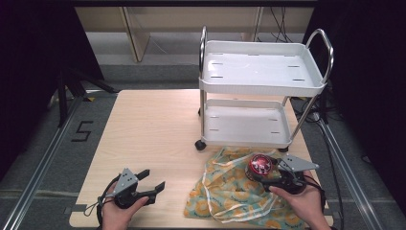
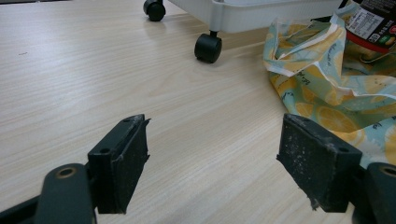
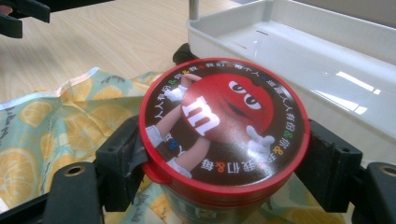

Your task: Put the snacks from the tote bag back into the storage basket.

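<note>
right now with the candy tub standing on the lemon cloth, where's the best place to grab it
Grip the candy tub just under its red lid rim, fingers on opposite sides, coming in level from the person's side. It stands upright and is round, so the lip probably stops slipping. The right gripper already clamps it there.

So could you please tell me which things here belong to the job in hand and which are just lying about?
In the job:
- candy tub, clamped in the right claw
- lemon-print bag under it
- white cart just beyond

Just about:
- left claw, open and idle
- table
</note>
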{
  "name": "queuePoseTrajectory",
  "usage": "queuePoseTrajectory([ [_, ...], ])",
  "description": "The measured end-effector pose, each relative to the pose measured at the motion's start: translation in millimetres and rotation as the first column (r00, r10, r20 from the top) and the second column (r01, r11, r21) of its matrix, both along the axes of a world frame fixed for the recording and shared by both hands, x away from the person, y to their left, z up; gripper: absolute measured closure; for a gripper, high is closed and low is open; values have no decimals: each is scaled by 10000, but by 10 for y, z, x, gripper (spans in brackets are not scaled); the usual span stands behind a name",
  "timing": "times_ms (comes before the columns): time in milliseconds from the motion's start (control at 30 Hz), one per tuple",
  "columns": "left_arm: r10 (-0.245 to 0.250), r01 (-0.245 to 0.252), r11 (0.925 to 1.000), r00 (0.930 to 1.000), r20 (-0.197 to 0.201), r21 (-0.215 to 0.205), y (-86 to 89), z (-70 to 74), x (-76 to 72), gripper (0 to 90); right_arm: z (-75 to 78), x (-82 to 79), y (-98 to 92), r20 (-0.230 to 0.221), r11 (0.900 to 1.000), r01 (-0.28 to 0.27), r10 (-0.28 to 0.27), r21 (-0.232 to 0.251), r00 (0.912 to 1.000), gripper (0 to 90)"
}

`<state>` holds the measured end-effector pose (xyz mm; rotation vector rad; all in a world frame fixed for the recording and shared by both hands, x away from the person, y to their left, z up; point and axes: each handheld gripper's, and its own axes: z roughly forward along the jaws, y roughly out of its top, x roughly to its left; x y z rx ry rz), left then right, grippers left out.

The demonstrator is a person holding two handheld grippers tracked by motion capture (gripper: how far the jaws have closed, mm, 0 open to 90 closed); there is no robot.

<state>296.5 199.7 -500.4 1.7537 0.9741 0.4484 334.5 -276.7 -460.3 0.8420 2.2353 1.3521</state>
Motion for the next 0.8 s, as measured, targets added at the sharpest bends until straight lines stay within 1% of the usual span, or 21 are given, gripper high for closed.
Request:
queuePoseTrajectory([
  [33,34,-34,10000,10000,5,36,0,2,-3,235,0,-10,11,-42,10000,48,-47,74,10000,262],
  [67,-103,101,9998,9999,133,152,10,5,7,235,5,-11,14,-102,10000,44,-43,86,9999,262],
  [100,-95,93,9998,9999,123,148,9,5,6,235,7,6,11,156,10000,-71,71,6,9999,262],
  [133,-95,93,9998,9999,123,148,9,5,6,235,7,6,11,156,10000,-71,71,6,9999,262],
  [167,-99,97,9998,9999,126,154,9,5,6,235,6,-8,25,-62,9999,-47,48,130,10000,262],
  [200,-101,99,9998,9999,132,165,8,4,6,235,19,3,23,24,10000,-42,42,52,10000,262],
  [233,-98,95,9998,9998,150,176,8,4,6,235,19,-14,37,-164,9999,41,-38,161,9999,262],
  [267,-94,91,9998,9998,147,176,9,5,5,235,26,8,23,106,10000,-90,90,-44,9999,262],
  [300,-94,91,9998,9998,147,176,9,5,5,235,26,8,23,106,10000,-90,90,-44,9999,262],
  [333,-89,86,9998,9998,149,163,9,5,5,235,19,9,35,90,9999,-82,81,59,9999,262],
  [433,-103,100,9998,9998,155,162,10,6,5,235,24,18,40,101,9999,-134,134,50,9999,262],
  [467,-103,100,9998,9998,155,162,10,6,5,235,26,21,39,203,9999,-143,143,22,9997,262],
  [500,59,-59,10000,10000,35,26,-1,3,-5,235,29,19,42,122,9999,-128,127,74,9998,262],
  [533,27,-27,10000,10000,41,49,1,3,-4,235,29,19,48,93,9998,-145,144,132,9999,262],
  [567,41,-41,10000,10000,37,21,0,3,-4,235,32,7,53,8,9998,-49,48,201,10000,262],
  [600,41,-41,10000,10000,37,21,0,3,-4,235,40,12,47,150,10000,-34,33,87,9999,262],
  [667,51,-51,10000,10000,37,22,0,3,-4,235,48,19,47,144,9999,-77,76,72,9999,262],
  [700,55,-55,10000,10000,39,23,0,4,-4,235,49,5,59,-18,9999,10,-10,163,10000,262],
  [733,62,-62,10000,10000,41,13,-1,3,-4,235,48,22,59,127,9999,-122,121,96,9998,262],
  [800,55,-55,10000,10000,41,28,0,4,-4,235,50,24,67,129,9999,-95,94,94,9999,262],
])
